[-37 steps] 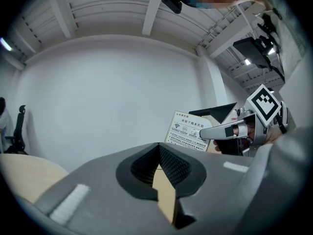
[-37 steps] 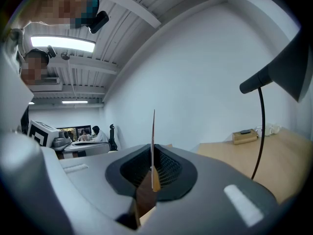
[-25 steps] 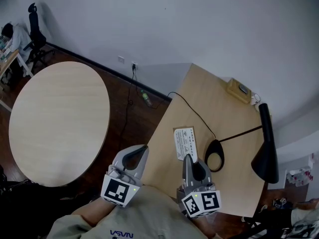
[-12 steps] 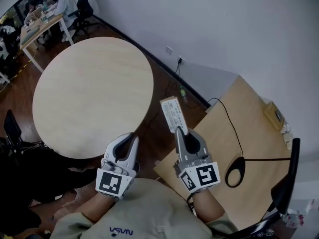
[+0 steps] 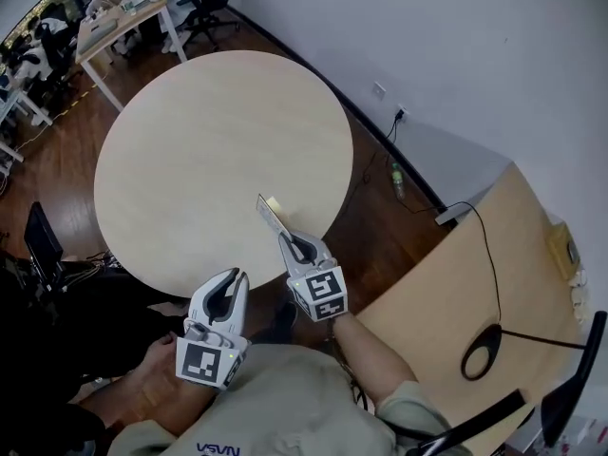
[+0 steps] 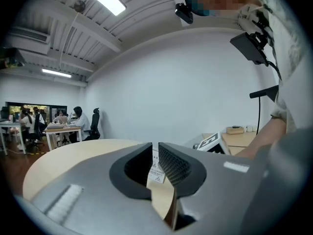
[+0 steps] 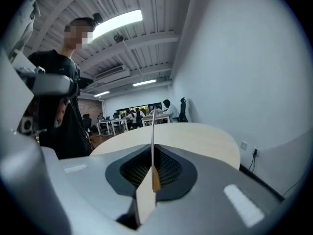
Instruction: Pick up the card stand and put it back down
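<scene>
Right tool (image 5: 293, 245): clamped tight on the card stand (image 5: 270, 215), thin edge between the pads.
Card stand: over the round surface (image 5: 190, 150), near its edge, apparently not touching.
Left tool (image 5: 231, 283): jaws together, empty, beside the surface.

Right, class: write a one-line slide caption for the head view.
Right gripper holds the card stand by the round table; left gripper shut, empty.

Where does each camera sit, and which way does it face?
Head view: on the person's head, steeply down at the round table; left gripper, right gripper, arms show.
Left gripper view: on the left gripper, across the table past shut jaws; right forearm shows.
Right gripper view: on the right gripper, over the table; jaws clamp the card stand.
All share the table.
</scene>
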The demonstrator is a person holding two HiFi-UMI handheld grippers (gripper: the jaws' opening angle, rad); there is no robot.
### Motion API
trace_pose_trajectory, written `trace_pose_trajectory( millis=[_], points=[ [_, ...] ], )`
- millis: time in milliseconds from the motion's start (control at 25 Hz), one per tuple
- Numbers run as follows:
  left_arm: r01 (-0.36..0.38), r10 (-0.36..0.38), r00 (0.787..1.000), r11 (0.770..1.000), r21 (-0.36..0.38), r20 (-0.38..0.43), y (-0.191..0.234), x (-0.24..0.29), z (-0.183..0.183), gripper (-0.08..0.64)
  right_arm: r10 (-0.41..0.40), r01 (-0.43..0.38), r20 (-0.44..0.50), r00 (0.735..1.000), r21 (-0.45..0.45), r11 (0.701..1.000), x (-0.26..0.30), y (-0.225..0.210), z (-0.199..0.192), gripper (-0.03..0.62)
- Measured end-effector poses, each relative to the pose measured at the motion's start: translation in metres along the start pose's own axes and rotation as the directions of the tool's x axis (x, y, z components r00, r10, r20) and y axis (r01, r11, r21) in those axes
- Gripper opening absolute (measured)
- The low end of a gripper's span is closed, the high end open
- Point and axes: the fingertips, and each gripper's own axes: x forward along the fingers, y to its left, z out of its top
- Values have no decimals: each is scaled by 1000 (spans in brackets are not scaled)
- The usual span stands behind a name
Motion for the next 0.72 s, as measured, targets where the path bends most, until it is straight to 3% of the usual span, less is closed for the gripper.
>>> trace_pose_trajectory(
  millis=[160,320,440,560,720],
  points=[
    [-12,12,1000,1000,15,-14,23,-7,-11,5,14,-12,-109,994,16,1000,49,3,-56,15],
    [39,-38,997,999,18,-61,33,-11,-23,5,18,-12,-176,984,34,999,76,8,-84,17],
    [52,-51,998,998,22,-48,41,-4,-13,5,33,-23,-215,976,50,998,84,11,-84,26],
    [97,-97,995,995,6,-31,36,4,-8,5,58,-44,-233,971,65,997,67,14,-73,133],
    [139,-140,990,990,-31,-8,30,12,-5,5,-57,73,-122,991,135,988,-3,9,-33,154]
  ],
)
